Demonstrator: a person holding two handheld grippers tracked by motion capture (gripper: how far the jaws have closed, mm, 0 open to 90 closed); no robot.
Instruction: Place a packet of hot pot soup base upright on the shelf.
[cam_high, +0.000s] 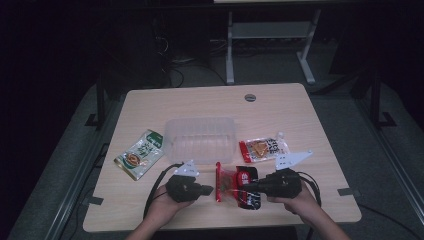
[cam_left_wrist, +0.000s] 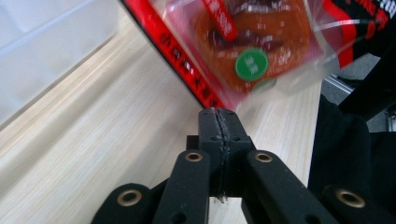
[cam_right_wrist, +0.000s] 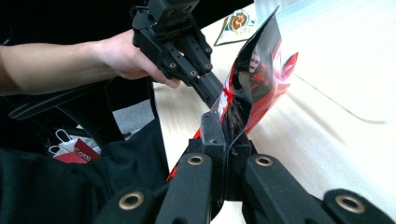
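Observation:
My right gripper (cam_high: 248, 187) (cam_right_wrist: 224, 135) is shut on the edge of a black and red snack packet (cam_high: 251, 201) (cam_right_wrist: 254, 79), which stands up from its jaws in the right gripper view. A clear red packet (cam_high: 225, 182) (cam_left_wrist: 252, 42) with orange contents and a green sticker lies just left of it on the table (cam_high: 150, 110). My left gripper (cam_high: 210, 189) (cam_left_wrist: 218, 114) is shut with nothing between its jaws, its tip just short of that clear red packet's corner. In the right gripper view the left gripper (cam_right_wrist: 215, 95) points at the held packet from close by.
A clear plastic container (cam_high: 200, 121) (cam_left_wrist: 46, 46) stands in the middle of the table behind the packets. A green packet (cam_high: 140, 154) (cam_right_wrist: 238, 21) lies to its left, a red and white packet (cam_high: 262, 149) to its right. Both hands are near the front edge.

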